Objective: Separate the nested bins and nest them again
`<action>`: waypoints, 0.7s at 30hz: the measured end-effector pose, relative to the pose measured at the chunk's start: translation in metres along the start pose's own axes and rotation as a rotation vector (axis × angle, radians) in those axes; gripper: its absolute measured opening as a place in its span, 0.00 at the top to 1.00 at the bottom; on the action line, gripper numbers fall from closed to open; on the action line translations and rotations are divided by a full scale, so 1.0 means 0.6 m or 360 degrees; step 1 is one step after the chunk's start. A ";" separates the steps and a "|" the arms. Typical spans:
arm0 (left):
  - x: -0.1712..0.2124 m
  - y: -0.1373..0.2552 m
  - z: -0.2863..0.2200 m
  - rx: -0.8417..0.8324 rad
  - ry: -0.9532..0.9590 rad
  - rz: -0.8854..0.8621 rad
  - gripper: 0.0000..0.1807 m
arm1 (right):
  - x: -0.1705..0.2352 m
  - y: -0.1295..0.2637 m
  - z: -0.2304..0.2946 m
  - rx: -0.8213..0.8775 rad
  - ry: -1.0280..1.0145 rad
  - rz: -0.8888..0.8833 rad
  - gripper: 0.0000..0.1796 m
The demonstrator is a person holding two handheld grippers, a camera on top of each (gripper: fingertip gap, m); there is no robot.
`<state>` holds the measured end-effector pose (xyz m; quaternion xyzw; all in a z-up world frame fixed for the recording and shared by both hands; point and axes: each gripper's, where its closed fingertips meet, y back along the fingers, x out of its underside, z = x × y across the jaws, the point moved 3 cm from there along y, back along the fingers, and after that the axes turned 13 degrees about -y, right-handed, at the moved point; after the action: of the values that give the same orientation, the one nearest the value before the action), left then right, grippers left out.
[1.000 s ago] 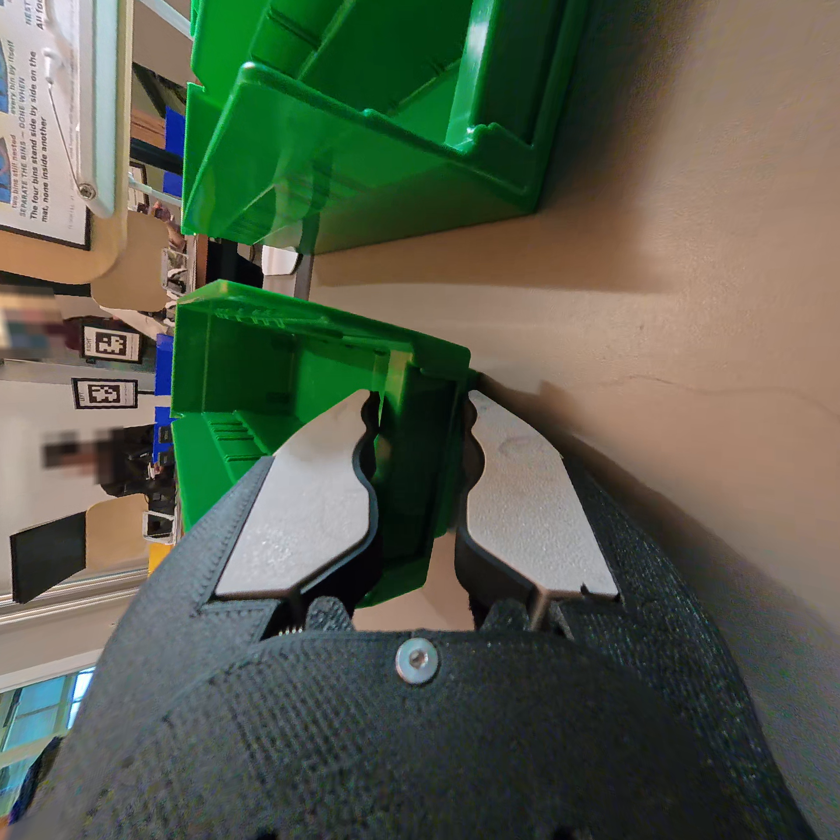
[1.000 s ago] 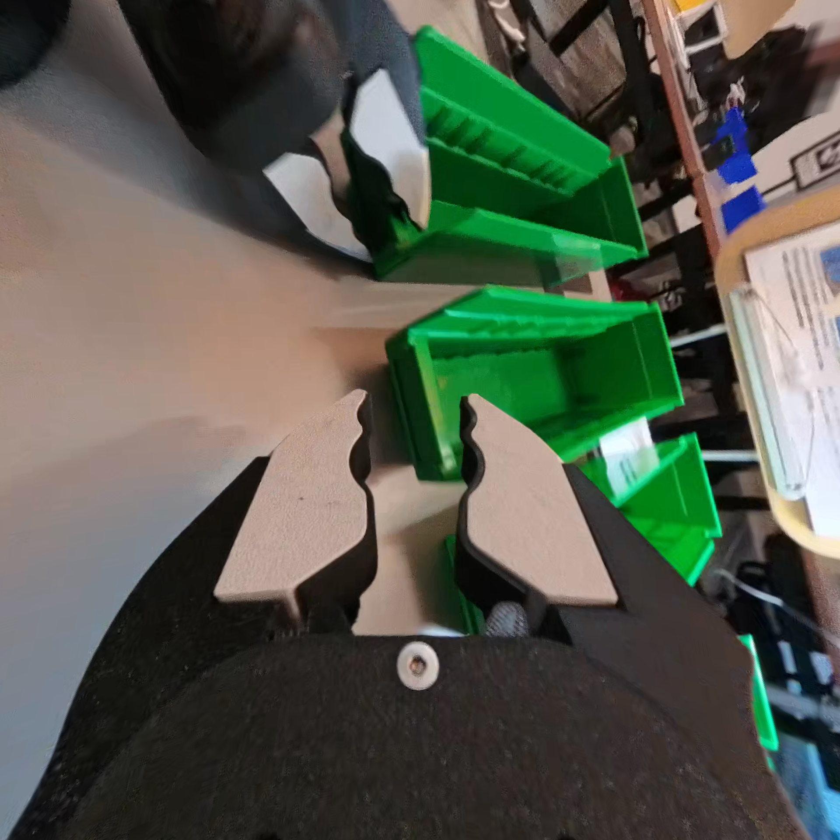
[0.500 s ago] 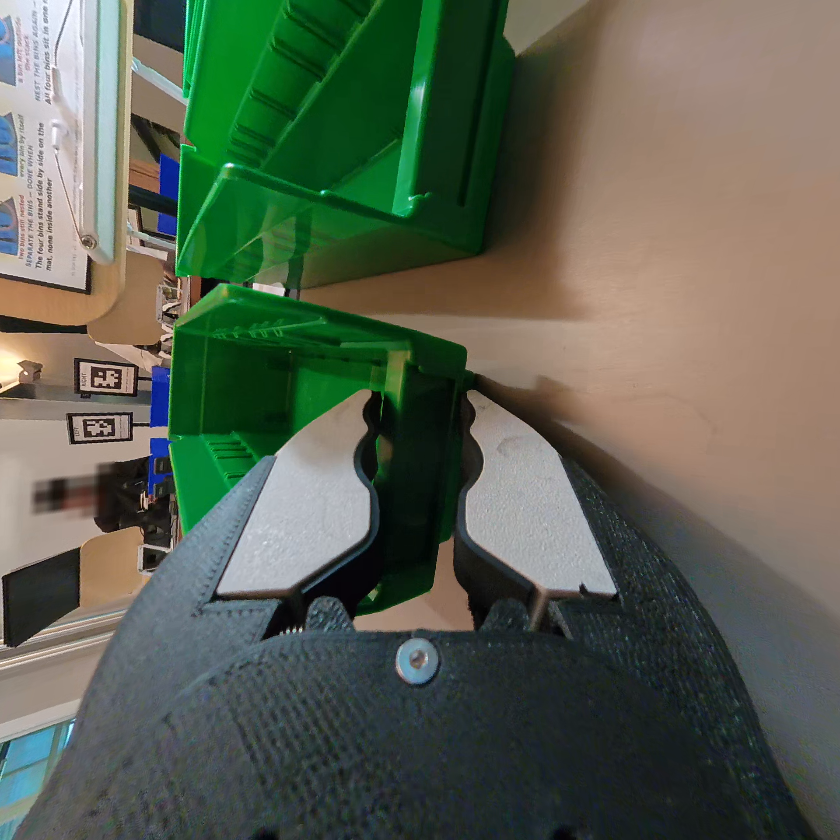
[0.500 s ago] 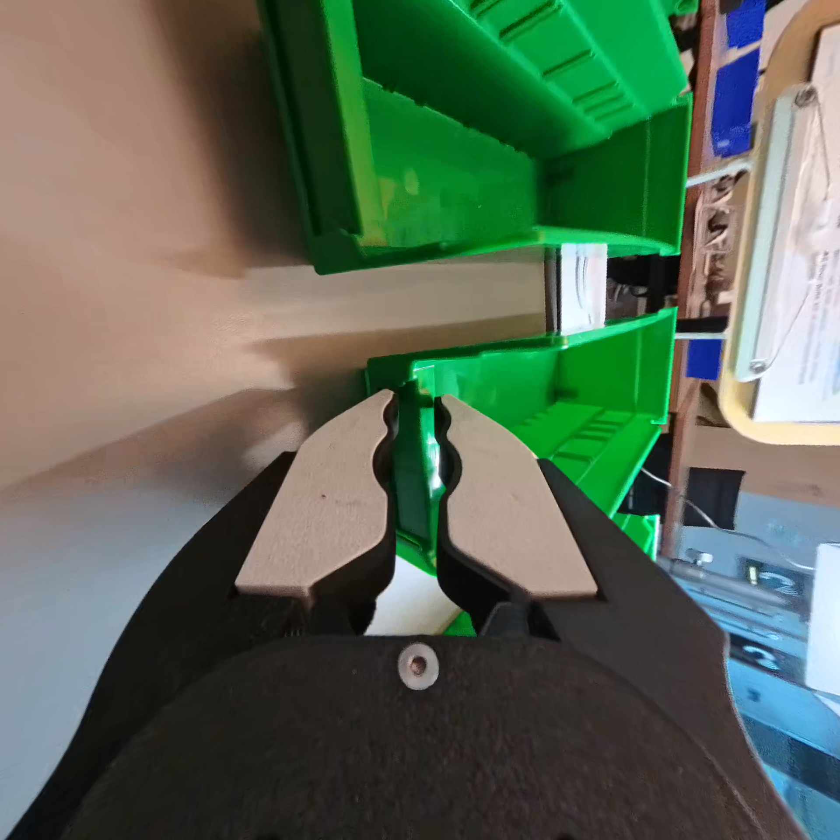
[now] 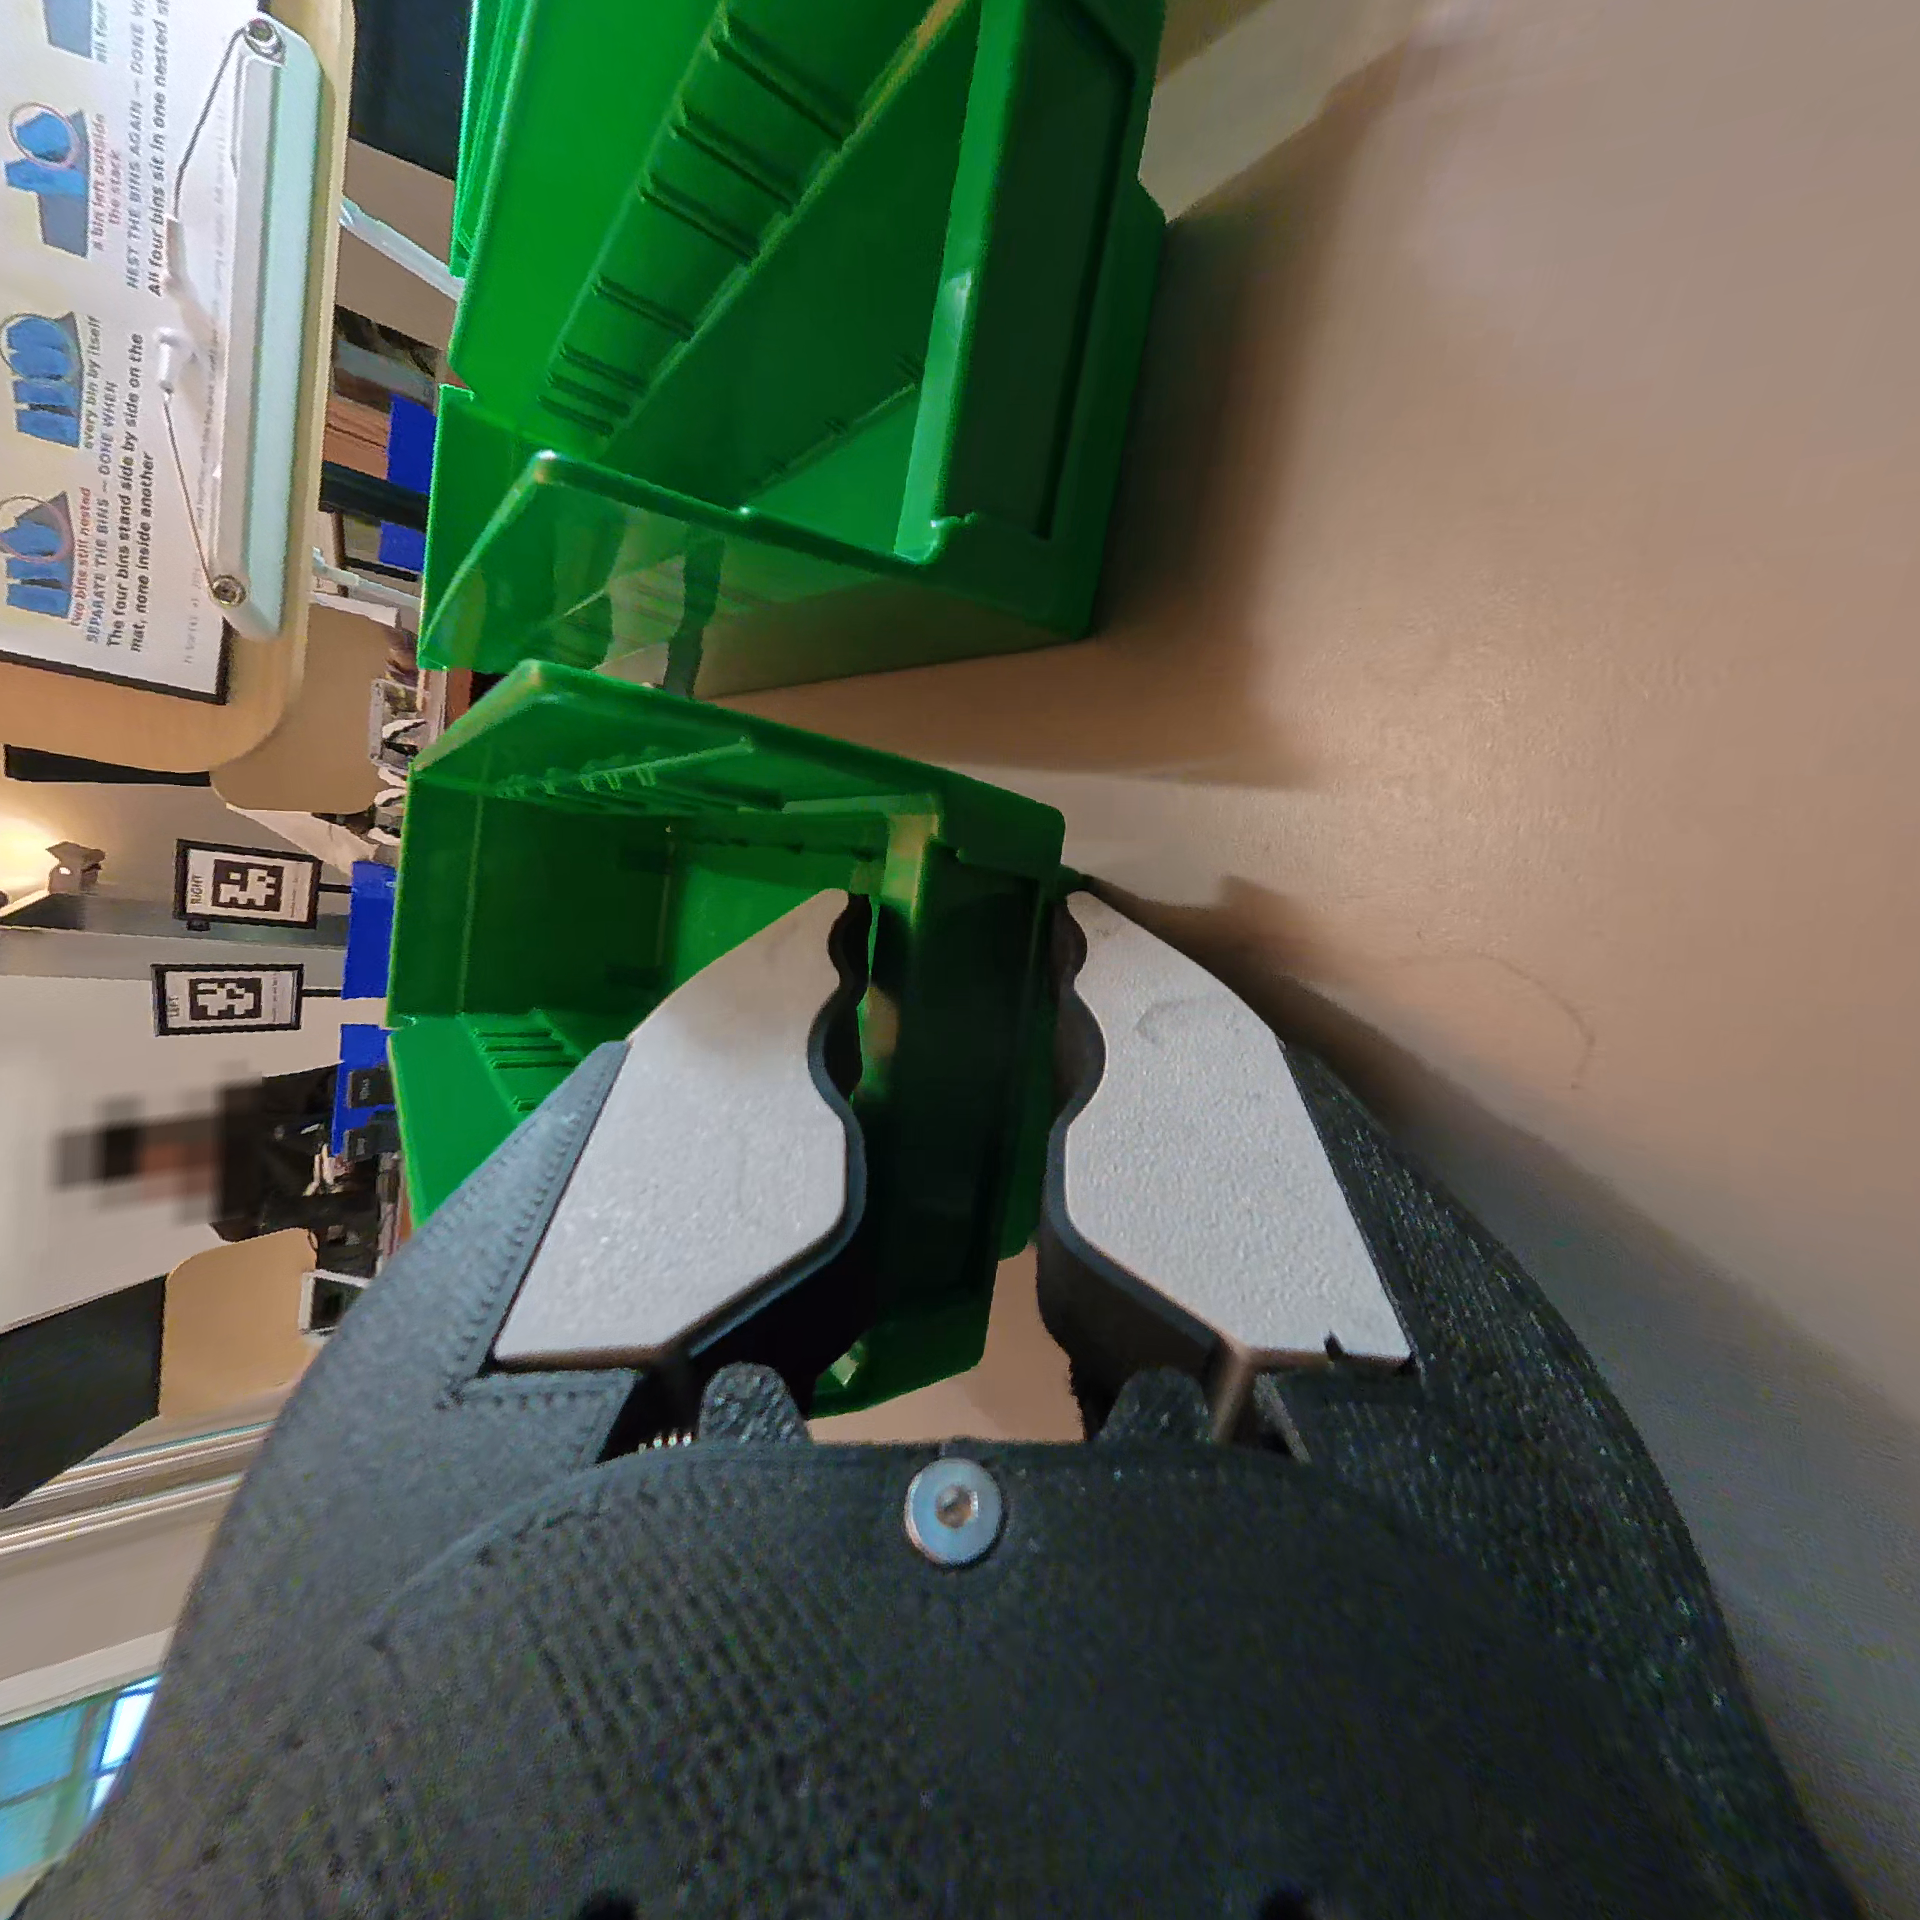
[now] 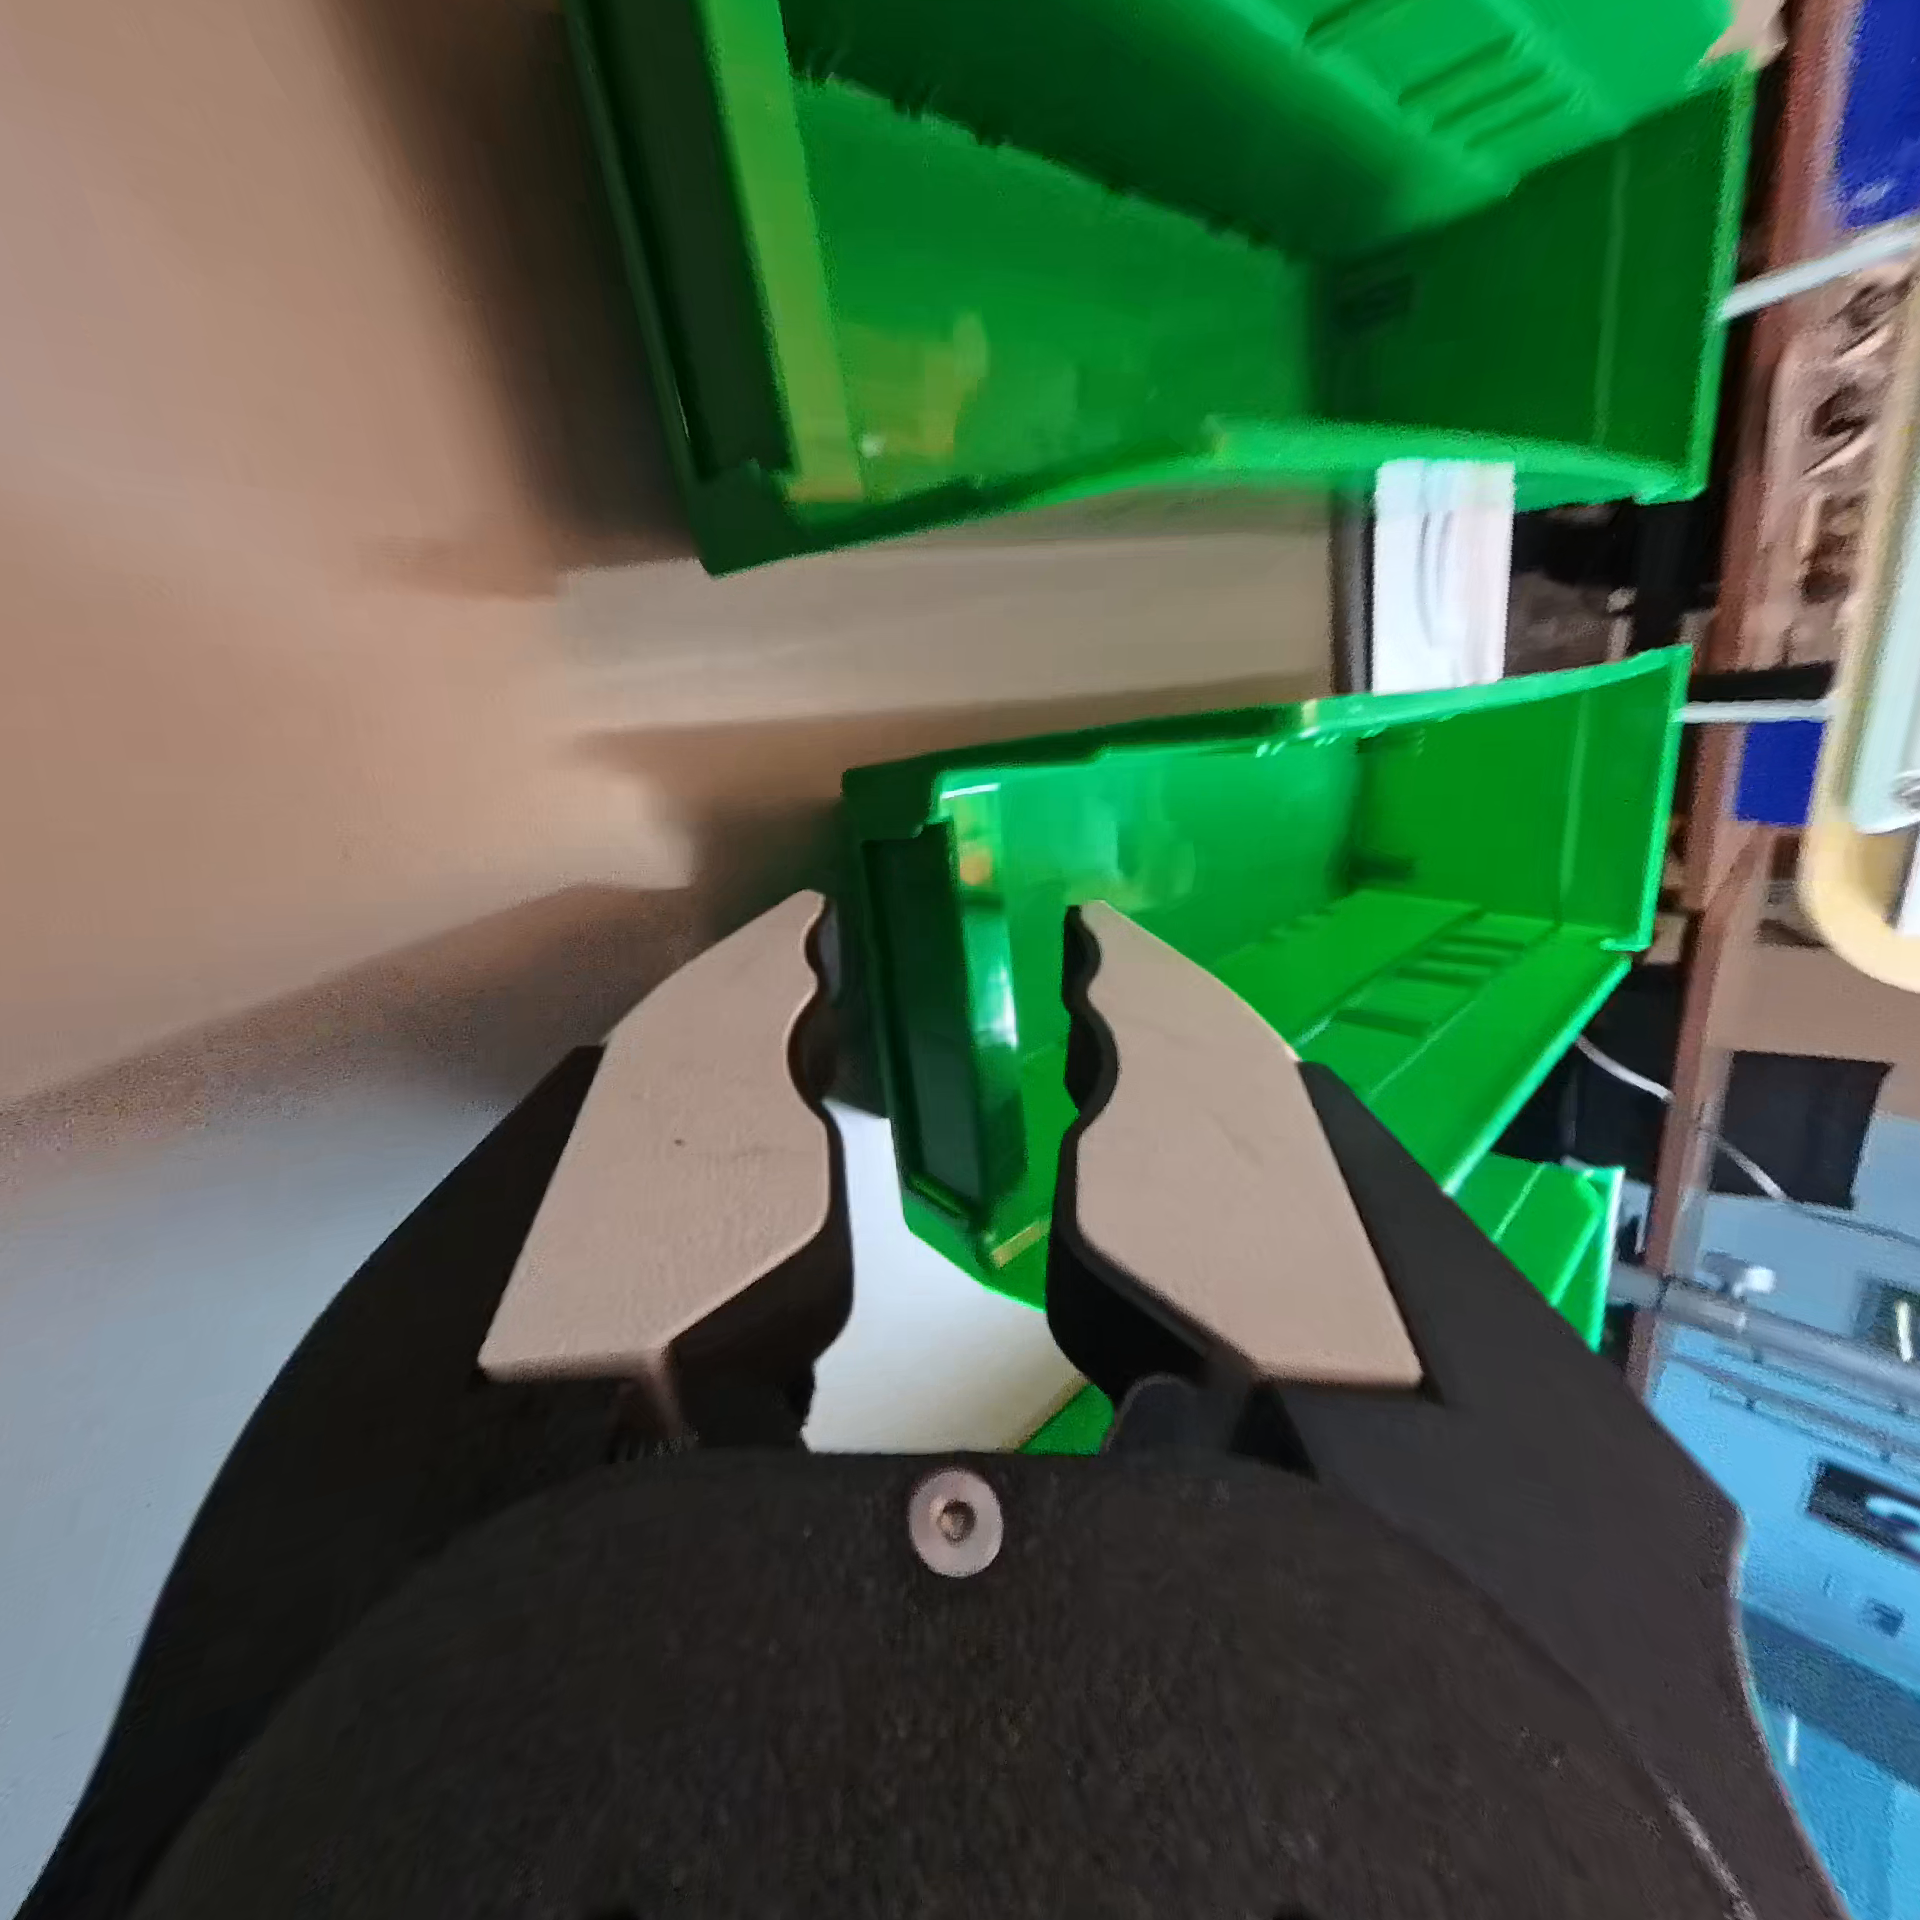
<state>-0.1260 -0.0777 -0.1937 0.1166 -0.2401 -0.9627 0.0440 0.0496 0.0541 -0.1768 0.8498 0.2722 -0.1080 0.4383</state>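
In the left wrist view my left gripper [image 5: 956, 914] is shut on the thick front lip of a green bin [image 5: 582, 935] that rests on the tan table [image 5: 1507, 623]. One finger is inside the bin and one is outside. A second green bin [image 5: 831, 312] stands just beyond it, with a narrow gap between them. In the right wrist view my right gripper [image 6: 945, 914] is open. Its fingers straddle the front lip of another green bin [image 6: 1351, 883], with a gap at the outer finger. A further green bin [image 6: 1039, 312] stands beyond it.
A clipboard with an instruction sheet [image 5: 125, 312] stands behind the bins and also shows at the edge of the right wrist view [image 6: 1870, 727]. Part of one more green bin [image 6: 1538, 1226] shows at the lower right. Shelves and clutter lie past the table's far edge. Spacing between my two grippers at the tips: around 20 centimetres.
My right gripper reached a bin's front lip, shut on it half a second ago, and has now opened around it. My left gripper has stayed shut on its bin.
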 end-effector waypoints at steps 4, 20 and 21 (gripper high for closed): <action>0.001 -0.002 -0.002 0.0012 0.0003 0.0021 0.79 | 0.012 -0.025 -0.001 0.0117 0.0099 0.0061 0.83; 0.006 -0.004 0.000 -0.0016 -0.0058 0.0003 0.82 | 0.012 -0.019 0.005 0.0010 0.0217 -0.0003 0.83; 0.007 -0.004 0.000 -0.0017 -0.0057 0.0004 0.81 | 0.012 -0.019 0.005 0.0003 0.0211 0.0004 0.83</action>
<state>-0.1300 -0.0758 -0.1955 0.0988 -0.2360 -0.9658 0.0415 0.0494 0.0599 -0.1893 0.8559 0.2994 -0.0511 0.4185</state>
